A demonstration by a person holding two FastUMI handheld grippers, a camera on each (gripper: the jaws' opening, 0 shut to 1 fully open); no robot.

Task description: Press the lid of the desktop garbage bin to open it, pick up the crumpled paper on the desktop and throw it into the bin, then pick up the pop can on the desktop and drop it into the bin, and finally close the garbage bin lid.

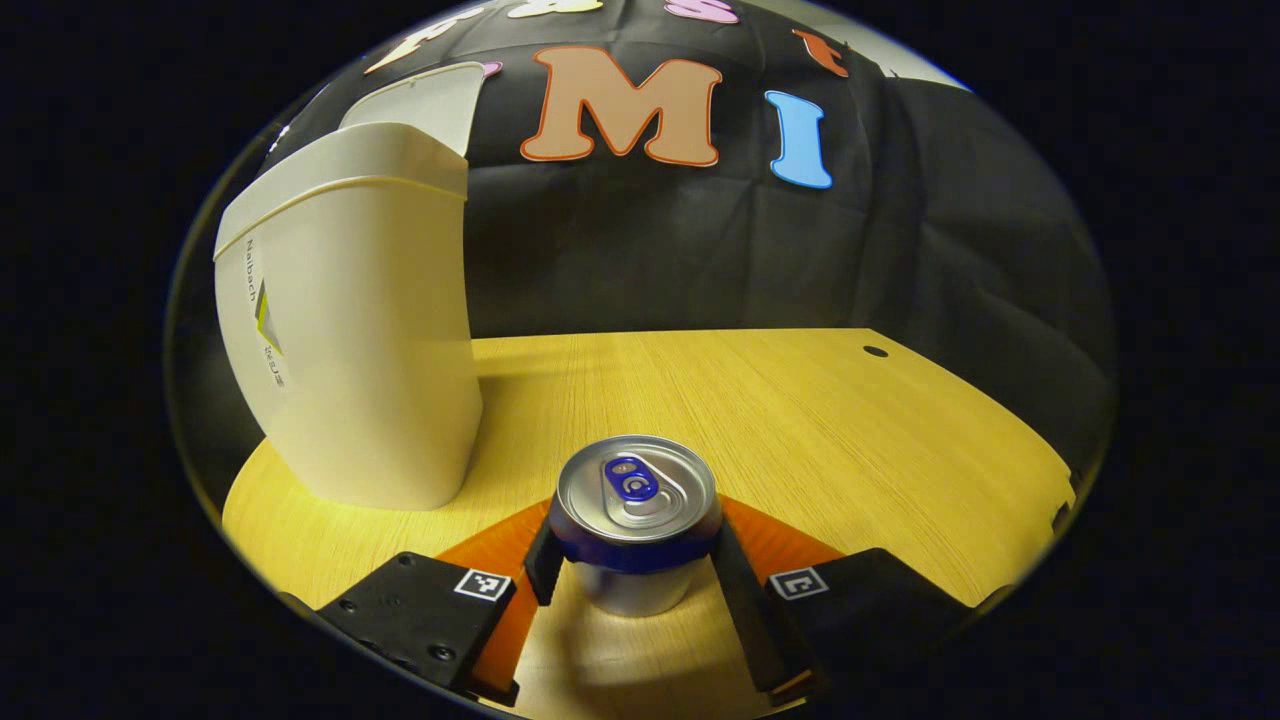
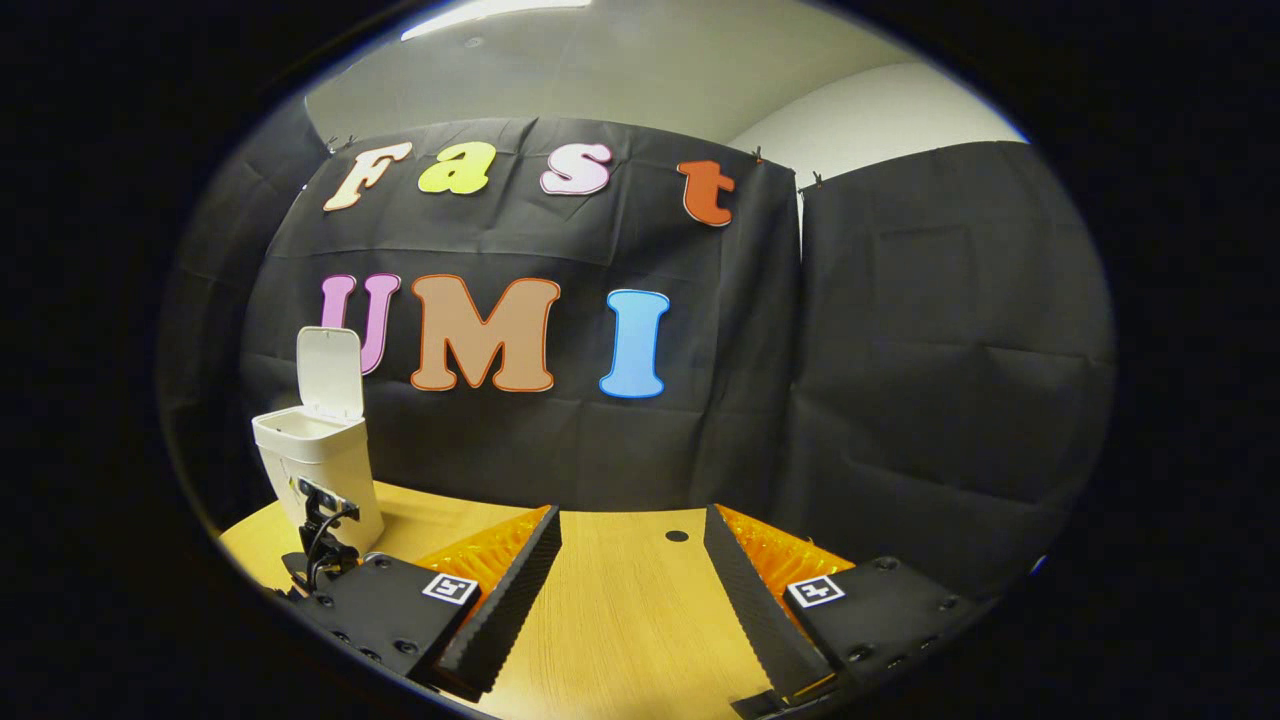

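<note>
The left claw (image 1: 634,565) squeezes the pop can (image 1: 634,520) on both sides, near on the bench (image 1: 800,420). The right claw (image 2: 632,560) is wide open, holding nothing. Farther left stands the bin (image 1: 350,340), lid (image 2: 331,372) up.

So the bin (image 1: 350,330) in the left gripper view is cut off at its left side by the picture's edge, and its raised lid (image 1: 420,100) is only partly in shot. You can't see inside it at all from here. The print on its side is too small and warped to make out. The pop can (image 1: 635,520) has its lower flanks hidden behind the left tongs (image 1: 635,565), so whether both fingers truly press it is hard to call. In the right gripper view, the bin's (image 2: 320,470) base sits behind some dark hardware (image 2: 320,540), too small to identify.
</note>
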